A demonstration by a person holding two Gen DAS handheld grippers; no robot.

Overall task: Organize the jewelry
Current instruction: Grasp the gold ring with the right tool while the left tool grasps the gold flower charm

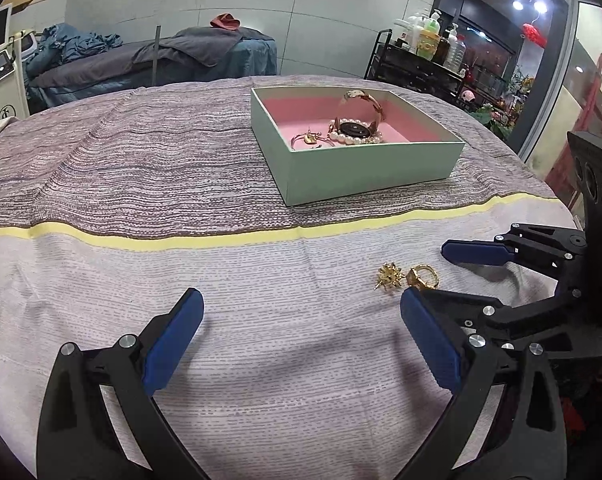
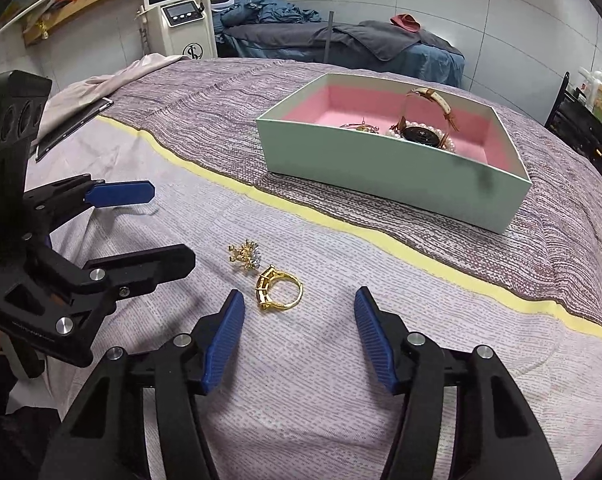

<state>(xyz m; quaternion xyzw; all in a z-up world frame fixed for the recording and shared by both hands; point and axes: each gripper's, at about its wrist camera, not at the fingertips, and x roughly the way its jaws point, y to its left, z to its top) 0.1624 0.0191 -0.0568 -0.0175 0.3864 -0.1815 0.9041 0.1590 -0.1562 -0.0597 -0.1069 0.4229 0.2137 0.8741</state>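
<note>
A gold ring (image 2: 279, 290) and a small gold flower-shaped earring (image 2: 245, 258) lie side by side on the cloth. In the left wrist view the ring (image 1: 423, 277) and earring (image 1: 390, 276) sit at the right. My right gripper (image 2: 299, 312) is open and empty, its fingertips just short of the ring. My left gripper (image 1: 301, 312) is open and empty, to the left of both pieces; it also shows in the right wrist view (image 2: 169, 226). A mint green box (image 2: 393, 172) with pink lining holds a watch (image 2: 423, 134), a pearl bracelet (image 1: 355, 138) and a gold bracelet (image 1: 311, 139).
A striped purple cloth with a yellow band (image 1: 221, 240) covers the table. A dark flat tablet (image 2: 73, 124) lies at the far left table edge. A bed with grey covers (image 2: 361, 40), a white machine (image 2: 181, 20) and a shelf cart of bottles (image 1: 433, 52) stand behind.
</note>
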